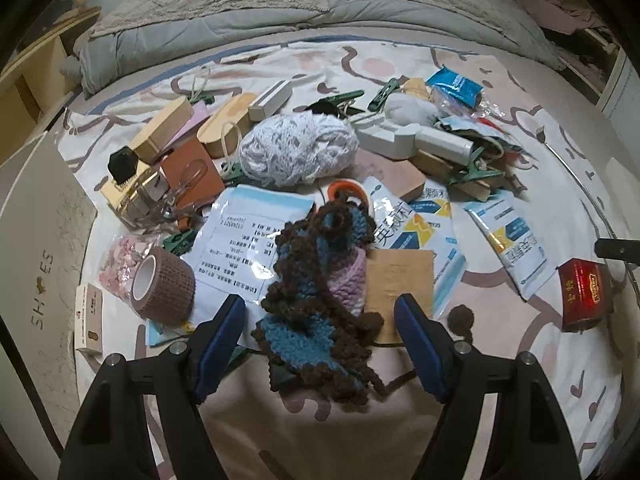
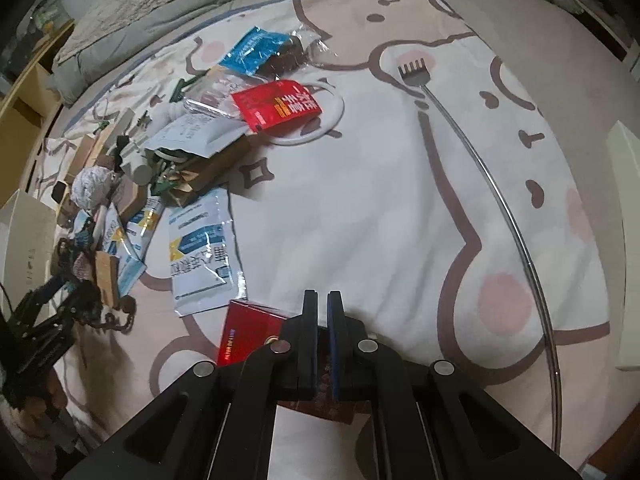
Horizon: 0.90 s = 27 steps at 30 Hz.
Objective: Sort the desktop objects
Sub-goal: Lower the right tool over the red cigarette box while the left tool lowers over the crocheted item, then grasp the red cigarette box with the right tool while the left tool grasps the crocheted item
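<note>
left gripper (image 1: 320, 320) wide open astride crocheted piece (image 1: 316, 300), right gripper (image 2: 322, 300) closed, empty

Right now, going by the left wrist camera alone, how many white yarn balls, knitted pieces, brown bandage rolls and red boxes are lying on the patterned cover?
White yarn ball: 1
Knitted piece, blue, pink and brown: 1
Brown bandage roll: 1
Red box: 1
Total: 4

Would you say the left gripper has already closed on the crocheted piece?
No, the left gripper is open, its blue pads standing clear on either side of the crocheted piece.
</note>
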Tool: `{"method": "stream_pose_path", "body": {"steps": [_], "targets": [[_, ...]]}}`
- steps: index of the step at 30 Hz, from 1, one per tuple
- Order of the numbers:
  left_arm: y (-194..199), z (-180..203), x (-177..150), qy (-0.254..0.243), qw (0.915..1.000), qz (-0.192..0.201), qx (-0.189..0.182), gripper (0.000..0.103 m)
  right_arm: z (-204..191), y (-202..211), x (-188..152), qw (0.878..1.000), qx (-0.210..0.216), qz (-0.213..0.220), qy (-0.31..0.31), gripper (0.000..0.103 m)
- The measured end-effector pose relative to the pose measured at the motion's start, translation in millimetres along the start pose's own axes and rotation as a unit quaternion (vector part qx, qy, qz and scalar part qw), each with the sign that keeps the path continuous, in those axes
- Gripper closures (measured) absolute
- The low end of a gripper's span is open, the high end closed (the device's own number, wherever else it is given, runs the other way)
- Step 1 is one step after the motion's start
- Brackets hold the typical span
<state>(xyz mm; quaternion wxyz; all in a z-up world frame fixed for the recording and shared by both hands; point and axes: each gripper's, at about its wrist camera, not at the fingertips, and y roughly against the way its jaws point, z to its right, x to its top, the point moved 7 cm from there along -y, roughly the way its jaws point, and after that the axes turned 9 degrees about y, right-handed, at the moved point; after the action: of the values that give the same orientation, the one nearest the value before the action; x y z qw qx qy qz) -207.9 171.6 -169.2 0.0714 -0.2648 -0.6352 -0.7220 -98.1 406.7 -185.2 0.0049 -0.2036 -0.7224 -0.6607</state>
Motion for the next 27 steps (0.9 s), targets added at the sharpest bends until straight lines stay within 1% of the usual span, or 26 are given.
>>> {"method": "stream_pose_path", "body": {"steps": [4, 6, 8, 10, 11, 13, 14, 15, 17, 22, 24, 26, 27], "targets": [[-4, 0, -1, -0.009, 0.9999, 0.002, 0.008, 0.026, -6, 4, -1, 1.000, 0.011, 0.006, -0.003, 0.099], [-5, 1, 1, -0.011, 0.9999, 0.005, 0.009, 0.026, -13, 4, -3, 1.000, 0.024, 0.007, 0.009, 0.099], [-5, 1, 2, -0.010, 0.9999, 0.006, 0.010, 0.026, -15, 3, -5, 1.000, 0.011, 0.004, 0.016, 0.099], [-5, 1, 2, -0.012, 0.9999, 0.006, 0.010, 0.026, -15, 2, -8, 1.000, 0.013, 0.002, 0.014, 0.098], [-5, 1, 2, -0.012, 0.9999, 0.007, 0.009, 0.026, -14, 3, -10, 1.000, 0.014, 0.001, 0.010, 0.094], [-6, 2, 4, -0.015, 0.9998, 0.008, 0.010, 0.026, -12, 4, -12, 1.000, 0.013, 0.002, 0.002, 0.059], [-7, 4, 5, -0.016, 0.9998, 0.008, 0.009, 0.026, -11, 5, -12, 1.000, 0.011, 0.006, 0.000, 0.025], [-7, 5, 6, -0.017, 0.9998, 0.009, 0.009, 0.027, -11, 6, -13, 1.000, 0.009, 0.010, -0.001, 0.018], [-7, 8, 6, -0.020, 0.9997, 0.012, 0.007, 0.033, -10, 9, -12, 1.000, 0.006, 0.019, -0.004, 0.018], [-6, 14, 7, -0.029, 0.9994, 0.020, 0.007, 0.035, -8, -2, -22, 0.999, 0.023, 0.003, -0.041, 0.017], [-6, 16, 6, -0.030, 0.9993, 0.020, 0.006, 0.037, -13, -5, -26, 0.998, 0.031, -0.001, -0.046, 0.009], [-6, 17, 6, -0.032, 0.9993, 0.019, 0.003, 0.041, -18, -5, -26, 0.998, 0.037, 0.005, -0.046, 0.002], [-6, 18, 5, -0.032, 0.9993, 0.019, 0.001, 0.042, -21, -5, -26, 0.998, 0.040, 0.006, -0.044, 0.000]]}}
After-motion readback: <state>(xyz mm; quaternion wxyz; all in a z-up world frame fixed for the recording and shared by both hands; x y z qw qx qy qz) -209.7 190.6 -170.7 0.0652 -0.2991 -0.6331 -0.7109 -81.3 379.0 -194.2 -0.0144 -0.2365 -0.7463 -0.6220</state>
